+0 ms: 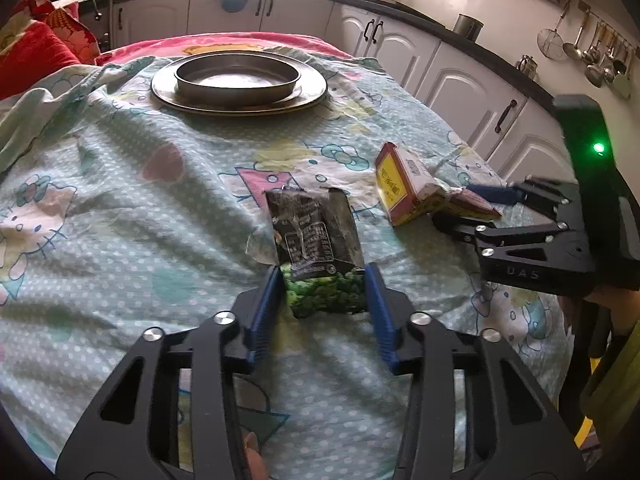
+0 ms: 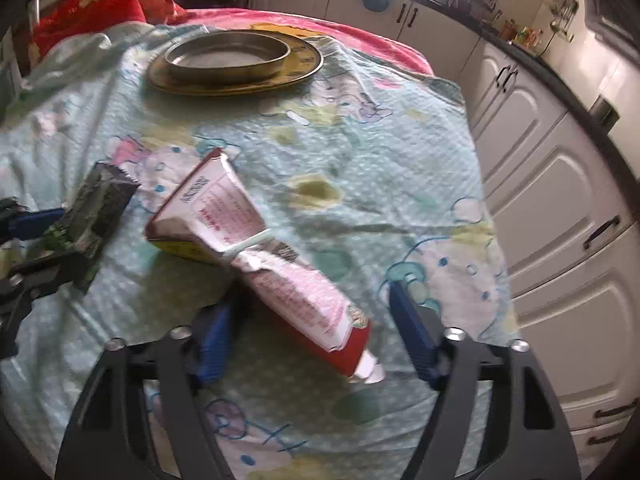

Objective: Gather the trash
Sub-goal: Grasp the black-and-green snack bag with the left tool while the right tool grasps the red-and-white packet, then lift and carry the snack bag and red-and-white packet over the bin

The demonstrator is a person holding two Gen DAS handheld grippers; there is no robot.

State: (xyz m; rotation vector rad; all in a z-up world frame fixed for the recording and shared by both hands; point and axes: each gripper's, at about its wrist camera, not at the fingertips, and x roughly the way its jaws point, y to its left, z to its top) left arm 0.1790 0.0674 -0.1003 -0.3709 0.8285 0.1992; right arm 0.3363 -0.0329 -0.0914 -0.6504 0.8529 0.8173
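The metal pan [image 1: 238,78] sits on a wider metal plate [image 1: 168,92], far ahead of both sets of fingers, nothing in it. Tablecloth [image 1: 120,184] is a cartoon print, white kitchen cabinets [image 1: 460,76] behind. Left gripper [image 1: 325,286] is clamped on the green-black wrapper [image 1: 316,240]. Right gripper [image 2: 310,338] is open around the crushed red-white carton [image 2: 280,264], not touching. Carton text is too blurry to read.

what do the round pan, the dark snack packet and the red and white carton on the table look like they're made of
Round pan: metal by the look, dull grey with soft reflections, possibly steel or aluminium.
Dark snack packet: thin plastic or foil film, glossy; it crinkles and glints.
Red and white carton: printed paperboard, probably coated; it is crushed flat in the middle with sharp creases.
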